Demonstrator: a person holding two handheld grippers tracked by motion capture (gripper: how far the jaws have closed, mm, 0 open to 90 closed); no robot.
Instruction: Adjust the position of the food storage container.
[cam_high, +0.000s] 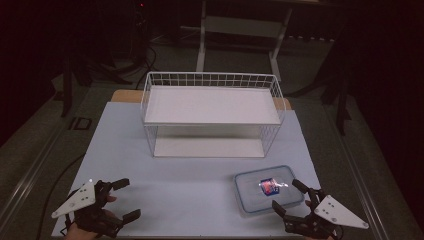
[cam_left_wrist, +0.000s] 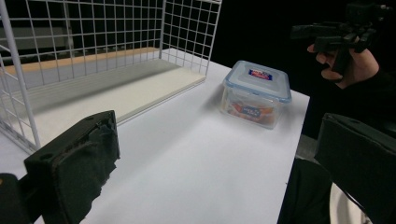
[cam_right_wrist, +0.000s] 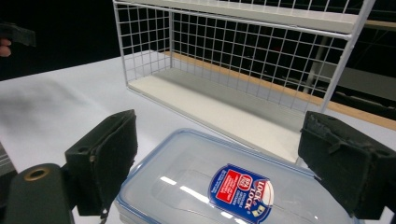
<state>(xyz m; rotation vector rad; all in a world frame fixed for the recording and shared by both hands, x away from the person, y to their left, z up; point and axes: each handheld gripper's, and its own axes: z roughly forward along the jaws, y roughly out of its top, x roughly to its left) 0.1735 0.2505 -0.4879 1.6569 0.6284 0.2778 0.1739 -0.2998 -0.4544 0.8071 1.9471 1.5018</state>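
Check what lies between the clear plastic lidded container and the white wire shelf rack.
Nothing: in the high view only bare white tabletop separates the clear plastic lidded container from the white wire shelf rack.

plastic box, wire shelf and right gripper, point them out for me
plastic box (cam_high: 267, 189), high view, on its clear lid beside the red label
wire shelf (cam_high: 212, 106), high view, on its white upper board
right gripper (cam_high: 289, 196), high view, midway between its two open black jaws

White wire two-tier rack (cam_high: 212, 114) blocking the rear of the pale desk (cam_high: 175, 190); clear plastic lidded box (cam_high: 265, 189) occupying front right; front left lying open.
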